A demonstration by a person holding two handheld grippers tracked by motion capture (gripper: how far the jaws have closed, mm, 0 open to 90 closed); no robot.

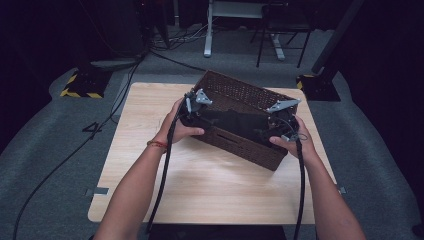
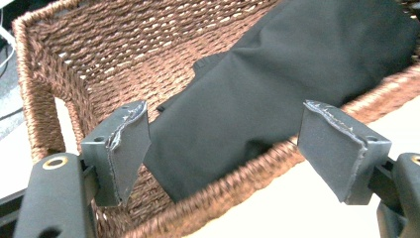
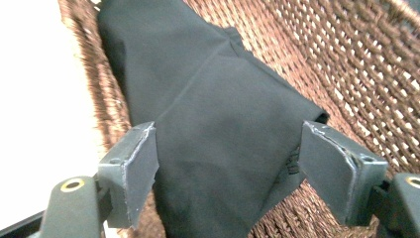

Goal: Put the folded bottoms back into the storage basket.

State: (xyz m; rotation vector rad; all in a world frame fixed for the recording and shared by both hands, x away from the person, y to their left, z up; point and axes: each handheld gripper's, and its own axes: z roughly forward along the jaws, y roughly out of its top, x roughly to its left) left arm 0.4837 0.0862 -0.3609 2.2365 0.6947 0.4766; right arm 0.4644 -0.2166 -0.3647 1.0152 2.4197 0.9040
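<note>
Both tongs, left point(image 2: 223, 148) and right point(image 3: 228, 168), stand open above the black cloth point(image 2: 297, 74), whose long axis runs between them inside the basket point(image 2: 59, 64).

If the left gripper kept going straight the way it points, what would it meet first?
Most likely the folded black cloth lying in the brown woven basket: it sits straight ahead between the open left gripper jaws, though depth is hard to judge.

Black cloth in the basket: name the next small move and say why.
Probably lift both hand-held grippers clear. The black cloth lies inside the wicker basket, draped over its near rim; the left hand-held gripper and right hand-held gripper stand open, pads off the cloth.
</note>
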